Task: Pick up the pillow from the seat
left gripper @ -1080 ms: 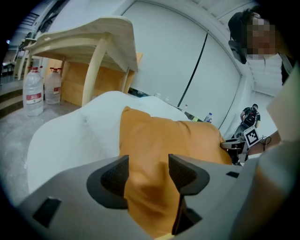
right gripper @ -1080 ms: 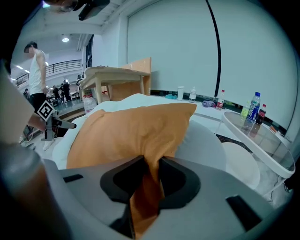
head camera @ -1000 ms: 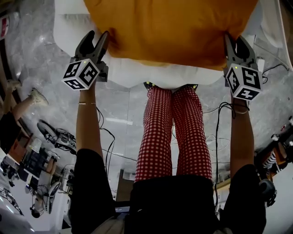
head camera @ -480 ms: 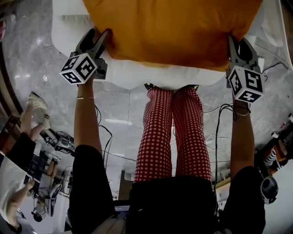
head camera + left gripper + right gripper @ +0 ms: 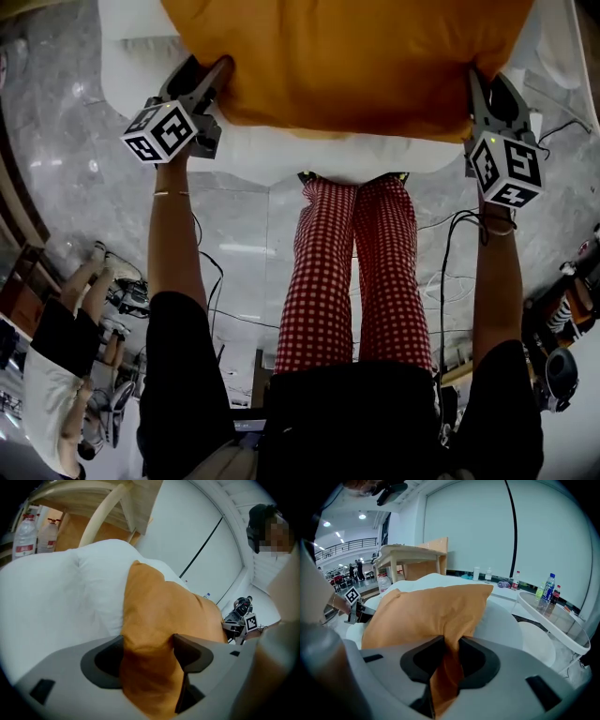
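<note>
The left tool (image 5: 206, 67) has just been opening its jaws. They are now standing wide apart, with the near left corner of the orange pillow (image 5: 347, 66) bulging loosely between them in the left gripper view (image 5: 147, 648) rather than being pinched flat. Compared with a second ago, its marker cube is sitting a little closer to the pillow and is turned slightly. The right tool (image 5: 489, 89) is keeping its place at the pillow's near right corner. It is clamping a thin fold of the orange fabric (image 5: 426, 611) between nearly closed jaws (image 5: 451, 653). The pillow itself is lying where it lay before, on the white padded seat (image 5: 309, 155), whose cushion is showing just under the pillow's near edge and swelling up beside the pillow (image 5: 56, 592). A bystander (image 5: 56, 375), well away from the pillow on the left tool's side, is standing nearer the picture's corner than before. The grey marble floor (image 5: 66, 122) is spreading out around the seat, with dark cables (image 5: 448, 272) trailing across it on the right tool's side of the pillow. The person's legs in red checked trousers (image 5: 352, 272) are standing just short of the seat. Beyond the pillow, a pale wooden table (image 5: 412, 555) is standing against a white wall (image 5: 464, 527). Drink bottles (image 5: 548, 590) are standing on a glass table (image 5: 562, 634) off to the pillow's right.
</note>
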`<action>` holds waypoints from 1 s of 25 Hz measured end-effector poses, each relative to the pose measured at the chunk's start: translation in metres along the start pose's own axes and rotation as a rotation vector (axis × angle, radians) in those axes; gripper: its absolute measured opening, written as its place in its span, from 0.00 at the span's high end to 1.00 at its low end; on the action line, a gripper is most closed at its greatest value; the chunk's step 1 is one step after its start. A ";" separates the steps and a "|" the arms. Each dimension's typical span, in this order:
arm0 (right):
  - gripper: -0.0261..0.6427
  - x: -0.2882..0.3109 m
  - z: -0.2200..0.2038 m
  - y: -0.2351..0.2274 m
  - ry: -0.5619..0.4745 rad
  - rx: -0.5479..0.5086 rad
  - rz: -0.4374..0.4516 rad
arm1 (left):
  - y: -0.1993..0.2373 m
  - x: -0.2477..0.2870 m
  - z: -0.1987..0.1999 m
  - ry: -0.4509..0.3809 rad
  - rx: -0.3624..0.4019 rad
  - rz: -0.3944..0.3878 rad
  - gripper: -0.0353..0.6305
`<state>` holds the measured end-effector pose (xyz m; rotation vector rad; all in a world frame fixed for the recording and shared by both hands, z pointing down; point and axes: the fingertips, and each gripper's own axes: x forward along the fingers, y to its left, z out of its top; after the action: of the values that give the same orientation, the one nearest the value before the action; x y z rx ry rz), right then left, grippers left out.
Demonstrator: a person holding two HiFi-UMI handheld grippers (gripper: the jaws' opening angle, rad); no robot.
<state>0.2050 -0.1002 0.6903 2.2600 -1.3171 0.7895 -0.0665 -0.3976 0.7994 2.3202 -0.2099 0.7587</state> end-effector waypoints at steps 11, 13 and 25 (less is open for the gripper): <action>0.81 -0.001 -0.002 0.002 -0.007 0.024 -0.008 | -0.002 0.001 -0.003 -0.027 -0.015 0.027 0.52; 0.81 0.000 -0.001 0.002 -0.006 0.026 -0.010 | -0.003 0.001 -0.004 -0.014 -0.010 0.039 0.57; 0.82 -0.010 0.002 0.000 -0.019 0.076 -0.023 | -0.019 -0.007 0.000 0.008 0.011 0.080 0.77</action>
<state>0.2015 -0.0951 0.6825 2.3429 -1.2879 0.8246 -0.0656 -0.3835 0.7851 2.3304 -0.2971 0.8103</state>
